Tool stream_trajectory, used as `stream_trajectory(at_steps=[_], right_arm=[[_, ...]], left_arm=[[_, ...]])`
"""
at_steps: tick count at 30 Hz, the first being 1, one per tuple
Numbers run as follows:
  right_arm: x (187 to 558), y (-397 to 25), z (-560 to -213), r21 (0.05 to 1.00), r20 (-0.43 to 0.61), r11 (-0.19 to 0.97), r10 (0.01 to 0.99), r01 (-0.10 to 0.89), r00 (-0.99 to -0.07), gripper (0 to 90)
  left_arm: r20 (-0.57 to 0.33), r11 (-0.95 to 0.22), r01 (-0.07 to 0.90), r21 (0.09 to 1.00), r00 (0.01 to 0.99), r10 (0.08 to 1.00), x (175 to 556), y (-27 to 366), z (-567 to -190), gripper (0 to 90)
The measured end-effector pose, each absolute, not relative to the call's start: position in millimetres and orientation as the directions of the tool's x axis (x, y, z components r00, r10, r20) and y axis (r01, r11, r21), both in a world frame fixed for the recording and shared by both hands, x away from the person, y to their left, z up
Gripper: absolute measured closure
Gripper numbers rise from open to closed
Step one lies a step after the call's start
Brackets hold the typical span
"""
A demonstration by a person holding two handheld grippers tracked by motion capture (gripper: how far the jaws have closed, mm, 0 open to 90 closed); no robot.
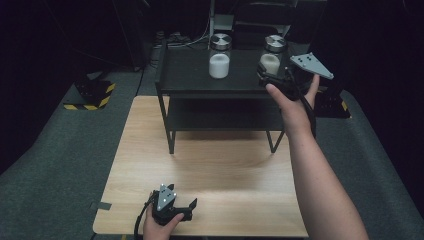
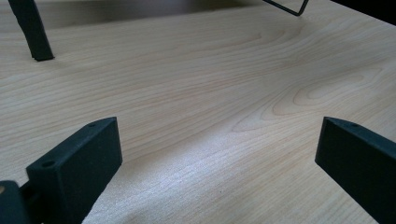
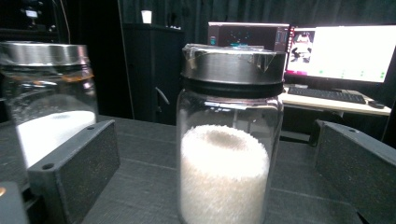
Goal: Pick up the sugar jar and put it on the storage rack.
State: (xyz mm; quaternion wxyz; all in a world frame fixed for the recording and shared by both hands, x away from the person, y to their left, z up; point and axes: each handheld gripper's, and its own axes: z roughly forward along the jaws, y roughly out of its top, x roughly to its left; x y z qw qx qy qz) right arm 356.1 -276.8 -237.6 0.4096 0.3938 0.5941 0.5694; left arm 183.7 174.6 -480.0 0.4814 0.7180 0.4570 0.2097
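The right hand-held gripper (image 3: 217,154) is wide apart around the rice jar (image 3: 229,140) on the shelf (image 1: 195,75). Next it should squeeze. The left hand-held gripper (image 2: 217,154) rests apart on the table (image 2: 210,84).

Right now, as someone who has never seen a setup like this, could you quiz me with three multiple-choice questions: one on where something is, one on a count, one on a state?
1. Where do the glass jars stand?
A. on the wooden table
B. on the top of the black shelf
C. on the grey floor

2. How many jars with metal lids are there?
A. one
B. two
C. four

3. How do the right gripper's jaws stand around the jar of off-white grains?
A. open, one on each side of it
C. clamped on its lid
B. shut beside it

Answers:
1 B: the jar of white powder and the jar of off-white grains both stand on the black shelf, above the wooden table.
2 B: two lidded jars stand side by side.
3 A: the right gripper shows gaps between each jaw and the glass.
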Motion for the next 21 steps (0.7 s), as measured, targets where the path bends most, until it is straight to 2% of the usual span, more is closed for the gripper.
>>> stream_trajectory(at_steps=[21], right_arm=[[304.3, -305.8, -271.6, 0.997, -0.053, 0.026, 0.895, -0.066, -0.444, 0.1]], left_arm=[[-0.130, -0.126, 0.454, 0.882, 0.492, 0.861, 183.4, 174.7, -479.3, 0.7]])
